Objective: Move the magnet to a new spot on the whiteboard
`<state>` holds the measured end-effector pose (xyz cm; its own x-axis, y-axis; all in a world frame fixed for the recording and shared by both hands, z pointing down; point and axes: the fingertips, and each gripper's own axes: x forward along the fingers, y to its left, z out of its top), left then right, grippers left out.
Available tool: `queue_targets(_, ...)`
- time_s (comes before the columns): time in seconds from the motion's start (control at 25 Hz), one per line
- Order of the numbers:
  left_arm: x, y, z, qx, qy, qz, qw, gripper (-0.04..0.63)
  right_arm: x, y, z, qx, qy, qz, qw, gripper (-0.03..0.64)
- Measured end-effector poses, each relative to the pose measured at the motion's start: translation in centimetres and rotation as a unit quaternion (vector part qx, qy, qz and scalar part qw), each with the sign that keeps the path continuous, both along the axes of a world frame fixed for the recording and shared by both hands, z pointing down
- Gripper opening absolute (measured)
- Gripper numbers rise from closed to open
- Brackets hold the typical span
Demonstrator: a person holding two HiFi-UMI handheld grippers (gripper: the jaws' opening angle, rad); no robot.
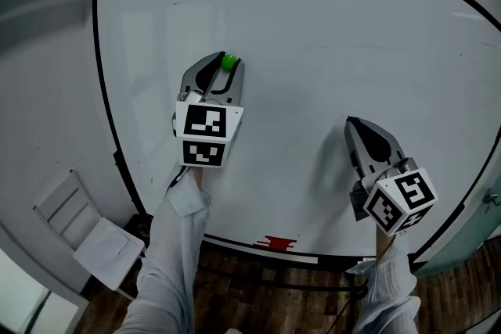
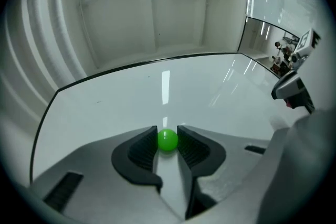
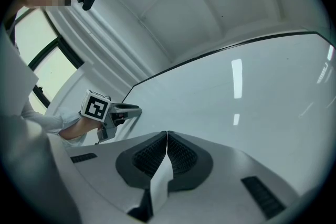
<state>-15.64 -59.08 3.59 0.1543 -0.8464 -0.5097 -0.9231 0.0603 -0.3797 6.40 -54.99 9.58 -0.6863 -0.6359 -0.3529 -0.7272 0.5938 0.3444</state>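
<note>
Whiteboard (image 1: 329, 35) fills my view. My left gripper (image 1: 226, 68) pinches the green magnet (image 2: 167, 140) between its jaw tips. My right gripper (image 3: 167, 138), well apart, is pressed together.

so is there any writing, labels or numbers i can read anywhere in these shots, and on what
No readable words or numbers in any view.
Whiteboard: blank.
Magnet: plain green, no print.
Marker cubes on the left gripper and right gripper: black-and-white square patterns only, no letters.
Red patch at the whiteboard's lower edge: too blurred to tell if it carries print.
</note>
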Motion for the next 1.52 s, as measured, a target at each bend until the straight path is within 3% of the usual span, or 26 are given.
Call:
queue_targets(0.12, 0.1, -0.1, 0.0, -0.001, 0.008, 0.008, 0.9999, 0.121, -0.1, 0.5, -0.1, 0.01, 0.008, 0.007, 1.0, 0.028)
queue_targets(0.56, -0.2, 0.1, -0.2, 0.011, -0.002, -0.027, 0.9996, 0.146, -0.4, 0.6, 0.5, 0.012, 0.018, 0.011, 1.0, 0.028)
queue_targets(1.08, -0.3, 1.4, 1.7, -0.004, 0.014, -0.005, 0.9999, 0.16, -0.1, 1.2, 1.4, -0.001, 0.012, 0.017, 1.0, 0.028)
queue_targets(1.52, 0.2, 2.3, 6.7, -0.043, 0.037, 0.03, 0.9979, 0.16, 0.6, 2.3, 3.5, -0.052, -0.035, -0.013, 0.998, 0.028)
